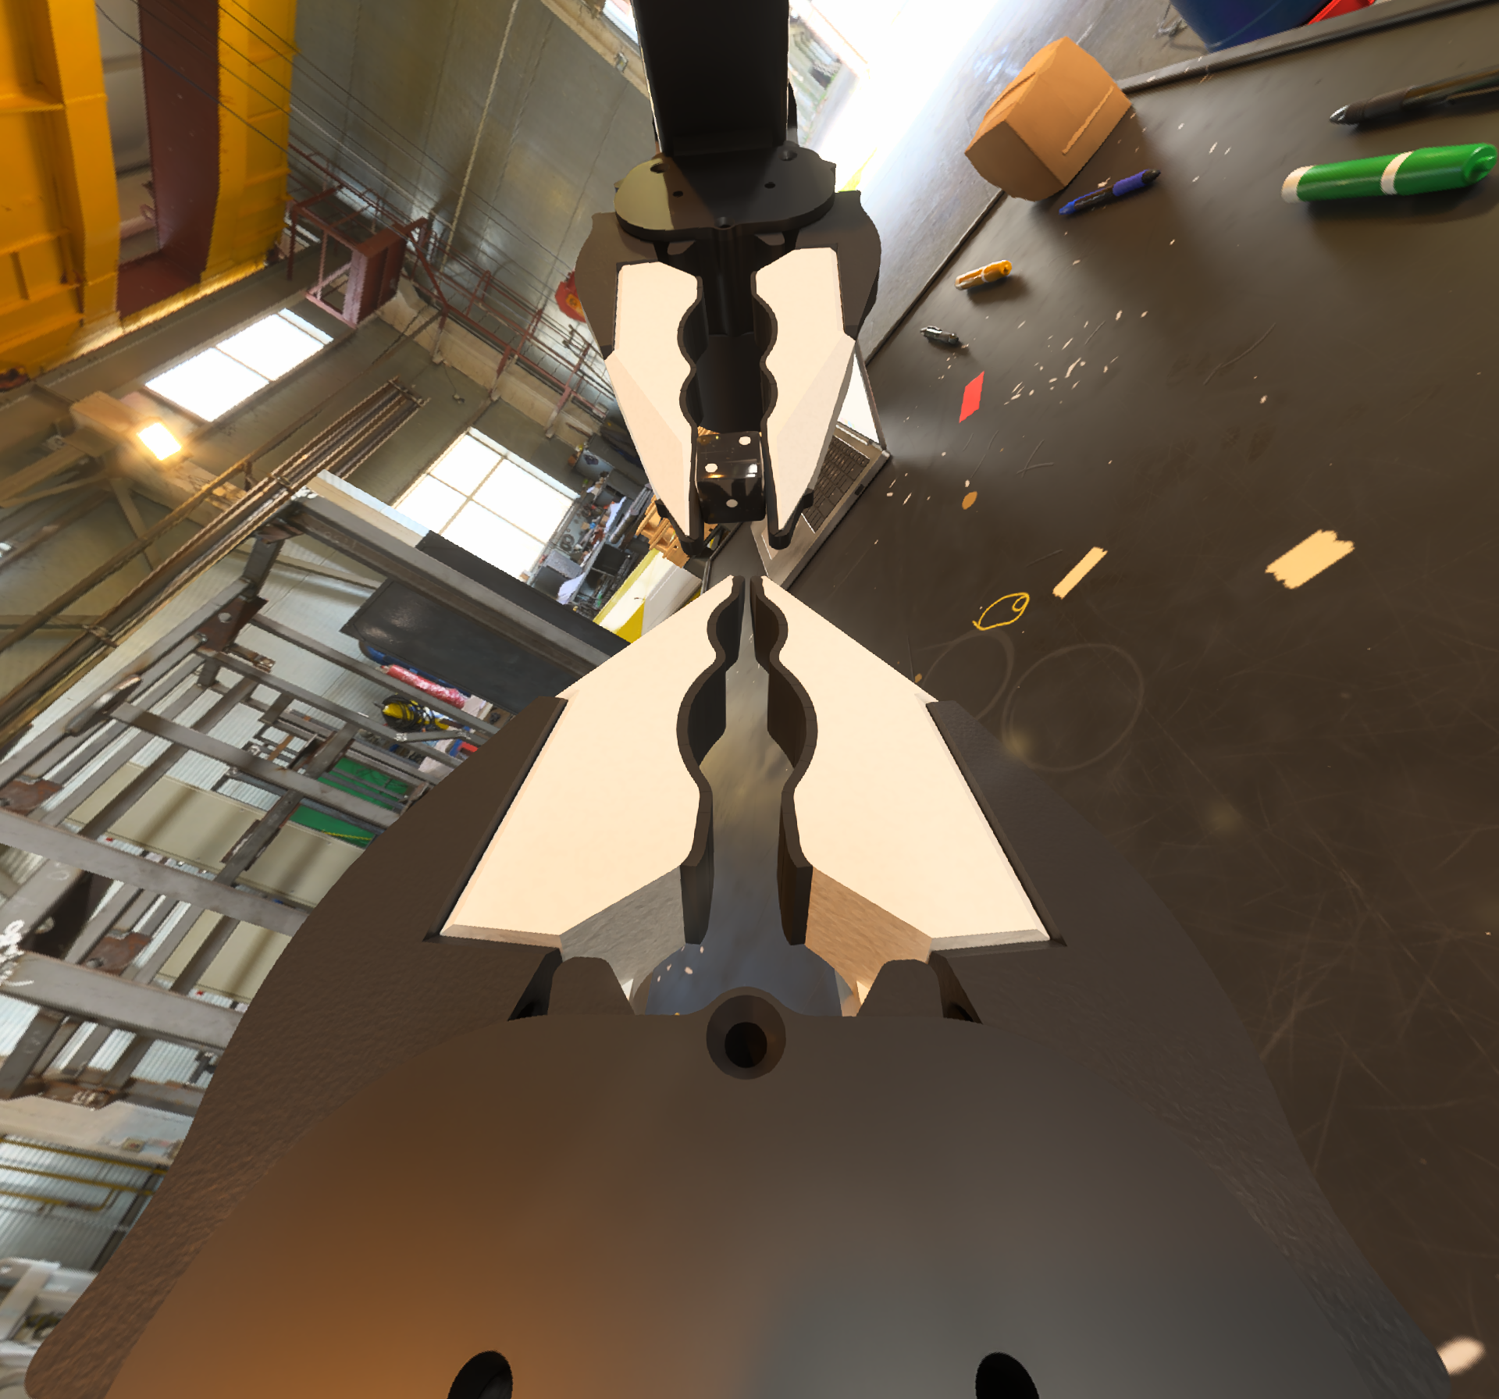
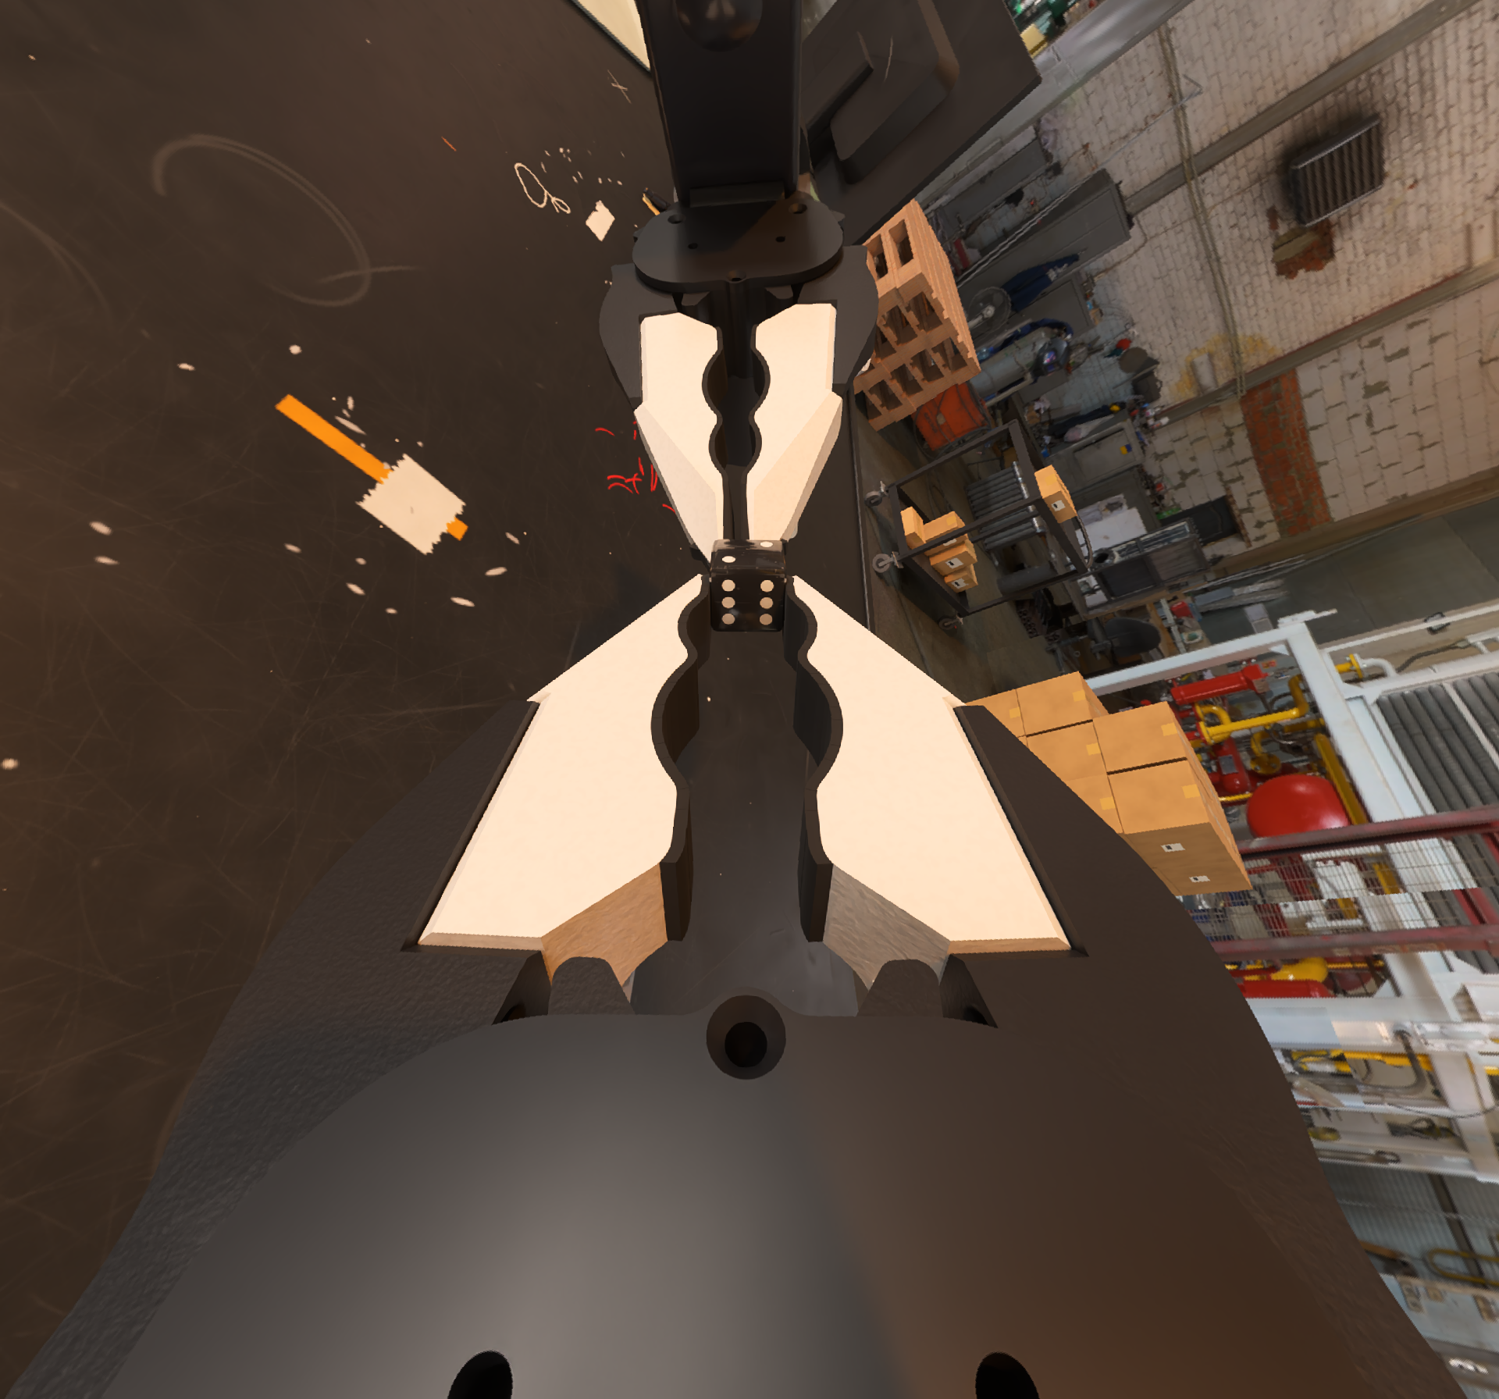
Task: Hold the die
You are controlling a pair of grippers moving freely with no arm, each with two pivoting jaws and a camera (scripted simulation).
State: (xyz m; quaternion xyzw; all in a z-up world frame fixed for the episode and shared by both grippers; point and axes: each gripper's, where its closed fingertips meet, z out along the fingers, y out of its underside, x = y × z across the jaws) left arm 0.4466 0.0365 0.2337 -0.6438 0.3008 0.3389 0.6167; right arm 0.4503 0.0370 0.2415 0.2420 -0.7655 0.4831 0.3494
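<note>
The die [image 2: 746,598] is black with white pips. My right gripper [image 2: 746,589] is shut on it, the die pinched between its two white fingertips, held in the air beside the dark table [image 2: 243,630]. In the left wrist view the die [image 1: 730,472] shows in the right gripper [image 1: 730,525], which faces me. My left gripper [image 1: 746,588] is shut and empty, its tips pointing at the die from just short of it. In the right wrist view the left gripper [image 2: 734,537] sits right behind the die; I cannot tell if they touch.
On the scratched dark table [image 1: 1217,711] lie a cardboard box [image 1: 1046,119], a green marker [image 1: 1387,172], a blue pen [image 1: 1107,192], a black pen [image 1: 1411,99] and a small orange item [image 1: 983,274]. A laptop [image 1: 843,468] sits at the table edge behind the grippers.
</note>
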